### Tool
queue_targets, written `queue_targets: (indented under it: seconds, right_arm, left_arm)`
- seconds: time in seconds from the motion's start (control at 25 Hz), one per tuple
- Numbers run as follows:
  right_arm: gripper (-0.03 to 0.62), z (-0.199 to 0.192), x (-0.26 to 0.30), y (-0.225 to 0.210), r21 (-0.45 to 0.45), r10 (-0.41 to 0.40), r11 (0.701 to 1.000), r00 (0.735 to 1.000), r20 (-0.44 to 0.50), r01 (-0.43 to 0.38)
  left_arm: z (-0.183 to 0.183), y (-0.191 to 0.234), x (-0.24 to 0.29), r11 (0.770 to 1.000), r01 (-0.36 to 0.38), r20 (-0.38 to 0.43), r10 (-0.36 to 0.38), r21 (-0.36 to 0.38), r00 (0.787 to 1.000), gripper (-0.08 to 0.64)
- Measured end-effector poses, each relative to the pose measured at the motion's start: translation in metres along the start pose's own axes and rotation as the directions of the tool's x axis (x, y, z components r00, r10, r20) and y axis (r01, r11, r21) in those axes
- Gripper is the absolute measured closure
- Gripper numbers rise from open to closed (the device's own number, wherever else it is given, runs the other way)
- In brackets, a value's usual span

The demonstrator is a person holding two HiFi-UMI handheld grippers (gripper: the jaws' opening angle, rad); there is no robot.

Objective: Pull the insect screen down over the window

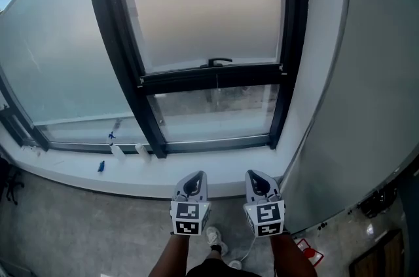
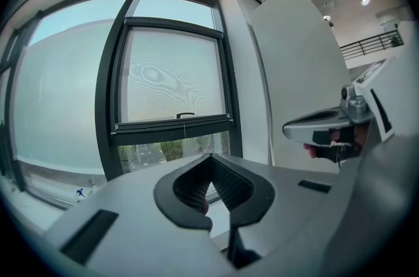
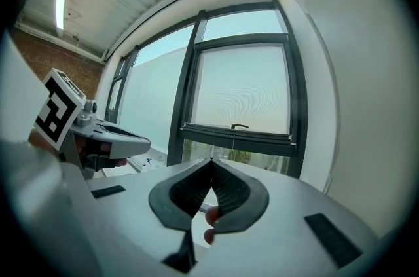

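Window: one insect screen [image 1: 203, 7] is hanging inside the dark window frame [image 1: 114, 40], filling the upper centre of the head view. Its bottom bar [image 1: 213, 76] is sitting above the frame's lower edge, leaving one strip of clear glass [image 1: 213, 112] below it with greenery showing through. One small dark handle [image 1: 219, 62] is standing on the middle of the bar. A larger frosted pane is lying to the left of the frame.

Grippers: two are showing side by side at the bottom centre of the head view, both pointing toward the window and well apart from the screen.
- The left gripper [image 1: 195, 177] is keeping its jaws clenched. In the left gripper view the two ribbed pads are meeting at the tip, with nothing between them.
- The right gripper [image 1: 256, 176] is likewise clenched and empty.
- Two marker cubes [image 1: 190, 217] are facing the head camera, one on each gripper.

Sill [image 1: 78, 174], lower left:
- Two small white objects [image 1: 118, 151] are lying just under the frame.
- Two small blue bits [image 1: 101, 166] are lying near them; what they are cannot be told.

One shoe [image 1: 214, 238] is showing on the floor between the forearms.
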State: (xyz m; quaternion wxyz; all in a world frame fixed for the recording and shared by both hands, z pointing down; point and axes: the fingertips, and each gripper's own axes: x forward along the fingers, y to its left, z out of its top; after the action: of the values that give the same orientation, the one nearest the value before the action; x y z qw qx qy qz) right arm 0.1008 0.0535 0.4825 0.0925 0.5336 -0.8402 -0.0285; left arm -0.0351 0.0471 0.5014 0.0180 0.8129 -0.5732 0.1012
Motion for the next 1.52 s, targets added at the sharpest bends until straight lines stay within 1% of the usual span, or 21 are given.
queue_targets:
  seconds: [0.16,0.32,0.48,0.64,0.72,0.8,0.88,1.04,1.2,1.4,1.52]
  right_arm:
    - [0.588,-0.005,-0.011,0.000,0.018,-0.012,1.000,1.000,0.003,0.012]
    - [0.588,-0.006,-0.014,0.000,0.044,-0.028,0.999,1.000,0.008,0.028]
    - [0.588,0.014,-0.018,0.007,0.070,-0.024,0.997,1.000,0.014,0.023]
    - [0.588,0.031,-0.019,0.011,0.052,-0.029,0.998,0.999,0.035,0.027]
    - [0.588,0.031,-0.016,0.011,0.046,-0.038,0.998,0.999,0.034,0.036]
    - [0.588,0.030,-0.014,0.011,0.061,-0.047,0.997,0.998,0.029,0.045]
    - [0.588,0.029,-0.013,0.013,0.071,-0.055,0.996,0.998,0.021,0.053]
    - [0.589,0.026,-0.010,0.020,0.047,-0.067,0.997,0.998,0.012,0.066]
    - [0.589,0.026,-0.008,0.030,0.034,-0.059,0.998,0.998,0.006,0.058]
    - [0.589,0.024,-0.006,0.036,0.025,-0.061,0.998,0.998,0.002,0.061]
    - [0.589,0.026,-0.003,0.041,0.017,-0.058,0.998,0.998,0.002,0.058]
  left_arm:
    - [-0.002,0.002,-0.018,1.000,-0.026,-0.003,0.026,-0.012,1.000,0.557]
    - [-0.001,0.000,-0.026,0.999,-0.038,-0.001,0.038,-0.001,0.999,0.557]
    - [-0.002,0.001,-0.024,0.999,-0.031,-0.002,0.031,-0.005,1.000,0.557]
    - [0.011,0.004,-0.024,1.000,-0.021,0.021,0.021,-0.021,1.000,0.557]
    - [0.015,0.006,-0.025,1.000,-0.025,0.033,0.025,-0.016,0.999,0.557]
    - [0.012,0.010,-0.025,0.999,-0.047,0.025,0.047,0.009,0.999,0.557]
    - [0.009,0.013,-0.025,0.998,-0.057,0.015,0.056,0.018,0.998,0.557]
    - [0.007,0.018,-0.025,0.999,-0.045,0.009,0.045,0.007,0.999,0.557]
    - [0.007,0.021,-0.027,0.999,-0.036,0.014,0.036,0.002,0.999,0.557]
    - [0.008,0.022,-0.028,0.998,-0.031,0.015,0.031,0.048,0.999,0.557]
    - [0.008,0.024,-0.028,0.999,-0.024,0.019,0.023,0.045,1.000,0.557]
